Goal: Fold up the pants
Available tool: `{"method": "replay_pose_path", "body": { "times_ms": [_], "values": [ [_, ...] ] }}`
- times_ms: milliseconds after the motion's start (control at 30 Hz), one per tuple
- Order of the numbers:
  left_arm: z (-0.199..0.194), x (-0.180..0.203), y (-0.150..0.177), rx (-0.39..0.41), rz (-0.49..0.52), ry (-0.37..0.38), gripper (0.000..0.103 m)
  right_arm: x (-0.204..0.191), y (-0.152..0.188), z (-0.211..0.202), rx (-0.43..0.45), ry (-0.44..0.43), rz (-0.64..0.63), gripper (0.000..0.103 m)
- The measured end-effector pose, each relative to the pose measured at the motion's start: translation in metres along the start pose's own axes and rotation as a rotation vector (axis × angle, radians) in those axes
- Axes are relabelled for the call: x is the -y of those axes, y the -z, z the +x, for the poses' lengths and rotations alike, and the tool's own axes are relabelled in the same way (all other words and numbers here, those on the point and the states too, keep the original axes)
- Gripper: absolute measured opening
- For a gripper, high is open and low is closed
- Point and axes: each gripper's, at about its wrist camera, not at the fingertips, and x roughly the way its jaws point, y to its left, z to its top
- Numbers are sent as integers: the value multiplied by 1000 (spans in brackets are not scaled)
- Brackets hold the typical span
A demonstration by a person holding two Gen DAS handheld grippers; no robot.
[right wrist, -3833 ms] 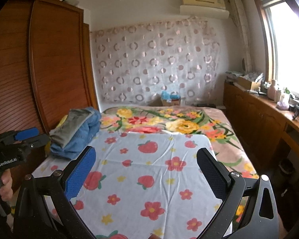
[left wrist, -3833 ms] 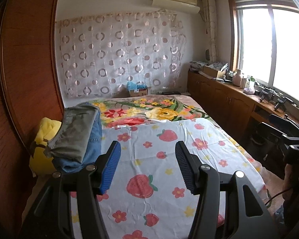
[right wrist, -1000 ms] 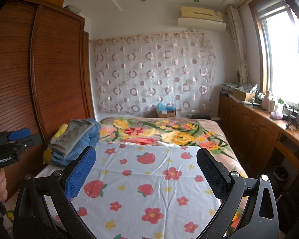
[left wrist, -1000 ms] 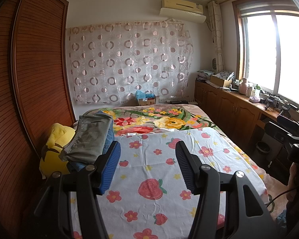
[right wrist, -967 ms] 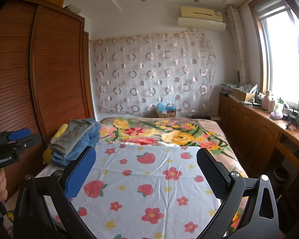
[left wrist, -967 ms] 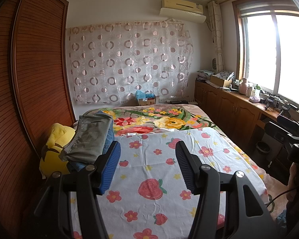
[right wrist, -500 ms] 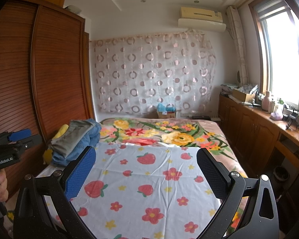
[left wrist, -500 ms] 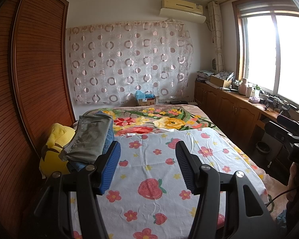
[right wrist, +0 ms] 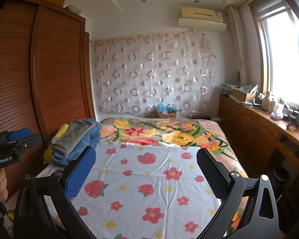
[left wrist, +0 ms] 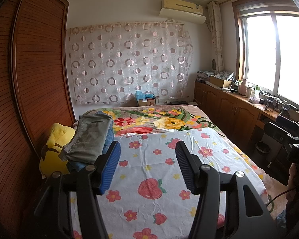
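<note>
A stack of folded pants lies at the bed's left edge: a grey-green pair (left wrist: 89, 137) on top of blue jeans (left wrist: 109, 137). It also shows in the right wrist view (right wrist: 69, 137), where the jeans (right wrist: 89, 135) bulge out at the side. My left gripper (left wrist: 147, 157) is open and empty above the strawberry sheet (left wrist: 149, 171), just right of the stack. My right gripper (right wrist: 145, 159) is wide open and empty over the sheet (right wrist: 147, 179). The left gripper's body shows at the left edge of the right wrist view (right wrist: 8, 149).
A yellow plush toy (left wrist: 53, 151) lies under the stack beside the wooden wardrobe (left wrist: 26, 99). A floral blanket (left wrist: 159, 119) covers the bed's far half. Wooden cabinets (left wrist: 235, 111) with clutter run along the right wall under the window. A bin (left wrist: 263, 149) stands on the floor.
Both grippers have risen and tilted up since 3.8 s ago, so more wall and ceiling shows. Over the last second nothing has visibly moved.
</note>
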Motion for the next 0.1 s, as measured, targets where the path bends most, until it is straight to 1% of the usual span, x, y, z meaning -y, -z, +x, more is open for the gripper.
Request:
{"method": "replay_pose_path", "body": {
  "times_ms": [100],
  "values": [
    [0, 0, 0, 0, 1, 0, 57, 0, 0, 0, 0, 0, 0, 103]
  ]
}}
